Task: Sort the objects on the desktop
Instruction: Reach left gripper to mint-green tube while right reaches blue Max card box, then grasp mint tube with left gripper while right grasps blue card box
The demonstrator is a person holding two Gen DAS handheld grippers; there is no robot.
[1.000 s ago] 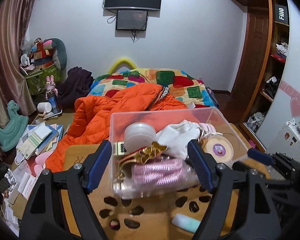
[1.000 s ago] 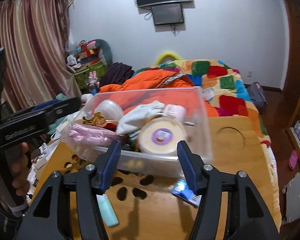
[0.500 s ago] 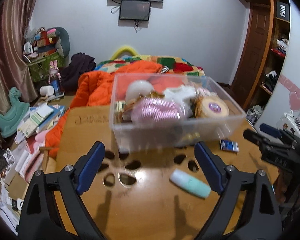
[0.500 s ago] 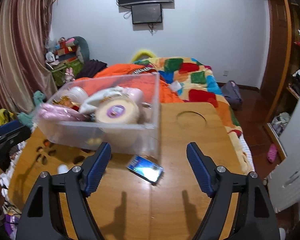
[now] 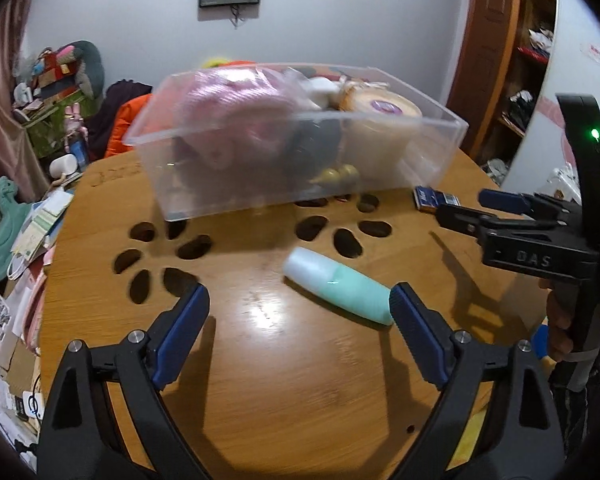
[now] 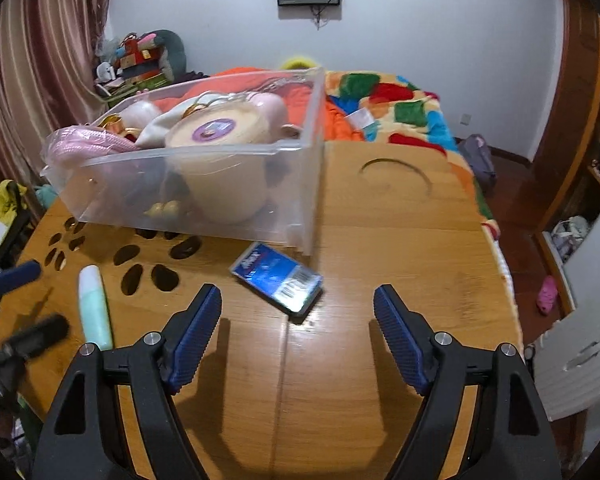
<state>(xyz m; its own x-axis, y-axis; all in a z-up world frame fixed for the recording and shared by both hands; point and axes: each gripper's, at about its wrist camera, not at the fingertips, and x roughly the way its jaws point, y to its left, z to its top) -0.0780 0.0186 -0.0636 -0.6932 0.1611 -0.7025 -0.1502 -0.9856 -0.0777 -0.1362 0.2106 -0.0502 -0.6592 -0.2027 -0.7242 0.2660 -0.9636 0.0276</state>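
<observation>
A clear plastic bin [image 5: 432, 152] [image 6: 300, 184] full of items stands at the far side of the wooden table [image 5: 280, 380]. A mint-green tube [image 5: 340, 286] [image 6: 94, 306] lies on the table just ahead of my left gripper [image 5: 300, 320], which is open and empty. A blue packet [image 6: 278, 278] [image 5: 436, 199] lies in front of the bin, just ahead of my right gripper [image 6: 298, 324], which is open and empty. The right gripper also shows at the right of the left wrist view [image 5: 500, 208].
The table has paw-print cut-outs [image 5: 160, 256] [image 6: 148, 268] and a round groove [image 6: 396, 178]. A bed with an orange jacket and a patchwork blanket [image 6: 400, 104] lies beyond. Clutter covers the floor to the left [image 5: 32, 232]. A white cabinet [image 6: 580, 320] stands at the right.
Both grippers have pulled back from the bin and tilted down toward the table. The tube and the blue packet now lie close ahead of the fingers.
</observation>
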